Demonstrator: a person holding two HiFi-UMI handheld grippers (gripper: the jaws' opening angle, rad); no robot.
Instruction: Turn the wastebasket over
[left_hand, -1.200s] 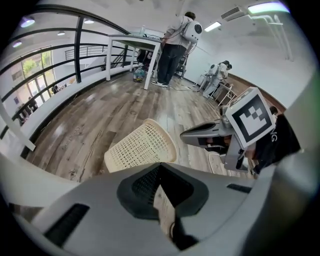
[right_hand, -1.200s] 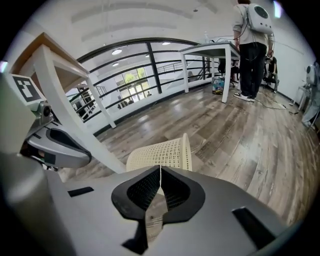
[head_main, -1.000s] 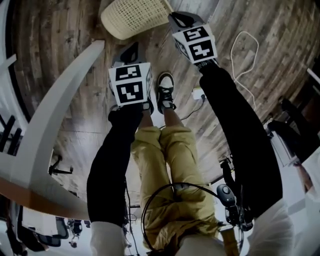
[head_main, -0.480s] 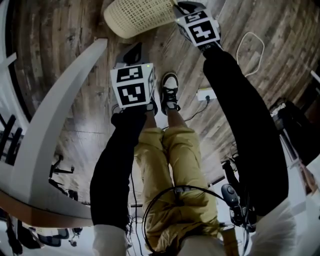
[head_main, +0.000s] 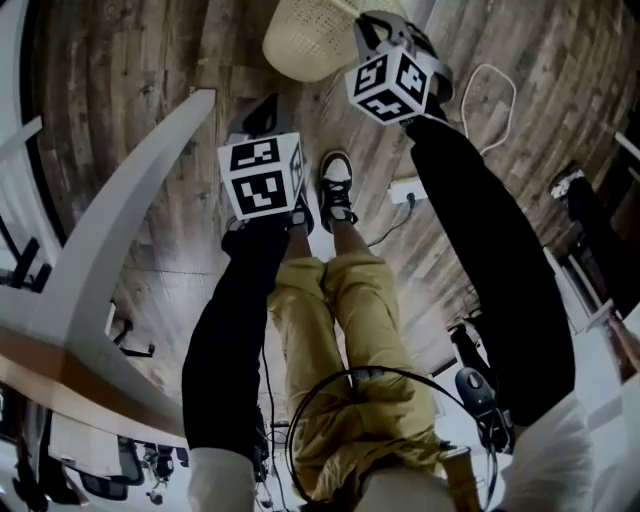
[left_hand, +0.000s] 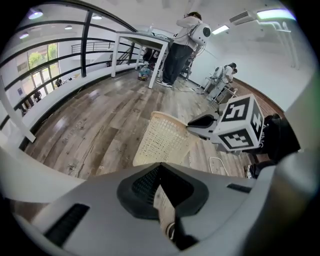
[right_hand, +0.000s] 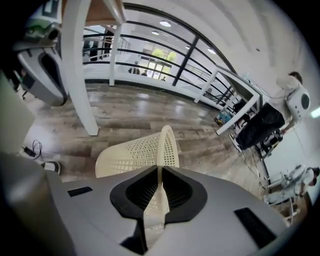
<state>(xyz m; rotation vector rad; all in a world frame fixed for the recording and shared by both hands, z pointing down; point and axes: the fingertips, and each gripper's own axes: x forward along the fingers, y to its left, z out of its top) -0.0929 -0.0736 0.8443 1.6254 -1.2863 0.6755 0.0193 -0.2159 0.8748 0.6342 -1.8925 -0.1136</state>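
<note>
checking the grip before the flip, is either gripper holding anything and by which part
The right hand-held gripper has the wastebasket by its rim, its jaws closing on that thin edge. The left hand-held gripper holds nothing.

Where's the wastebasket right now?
The wastebasket is at the top centre of the head view, beyond the person's shoe, its rim between the right gripper's closing jaws.

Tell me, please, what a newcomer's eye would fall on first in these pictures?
The cream perforated plastic wastebasket sits tilted on the grey wood-plank floor, at the head view's top. The right gripper, jaws closing, has its rim between them; its black-and-white marker cube stands out alongside.
</note>
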